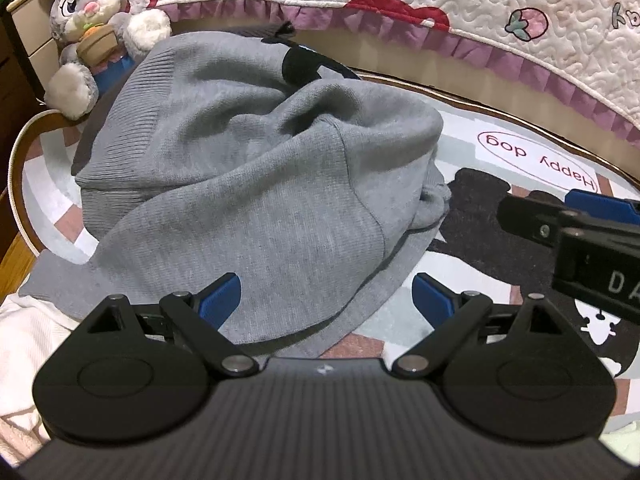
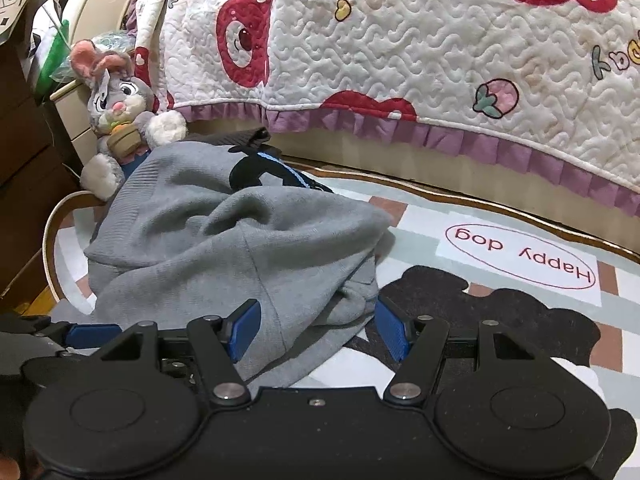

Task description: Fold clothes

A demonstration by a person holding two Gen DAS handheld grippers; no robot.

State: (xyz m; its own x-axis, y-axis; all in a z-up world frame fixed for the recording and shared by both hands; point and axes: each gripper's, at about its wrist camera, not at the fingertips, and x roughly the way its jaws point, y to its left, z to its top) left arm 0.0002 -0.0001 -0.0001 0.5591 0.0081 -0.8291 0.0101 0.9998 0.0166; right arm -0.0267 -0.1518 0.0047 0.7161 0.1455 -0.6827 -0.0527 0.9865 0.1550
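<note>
One grey sweater (image 1: 256,184) lies in a rumpled heap on the rug (image 1: 500,160), on the floor just beside the bed; its layers are bunched over one another with no flat, squared edges, so I judge it not in a folded state. Its near hem (image 1: 340,320) is the flattest, most reachable part, which likely explains why both tools sit low at that side. Left gripper (image 1: 326,300): jaws spread wide, straddling the hem, holding nothing. Right gripper (image 2: 318,330): jaws likewise released, with the bunched fabric between them but not pinched. Count: one sweater, two grippers, one stuffed rabbit (image 1: 94,36) at the rug's far corner, one quilt (image 2: 400,40) draped over the bed.
</note>
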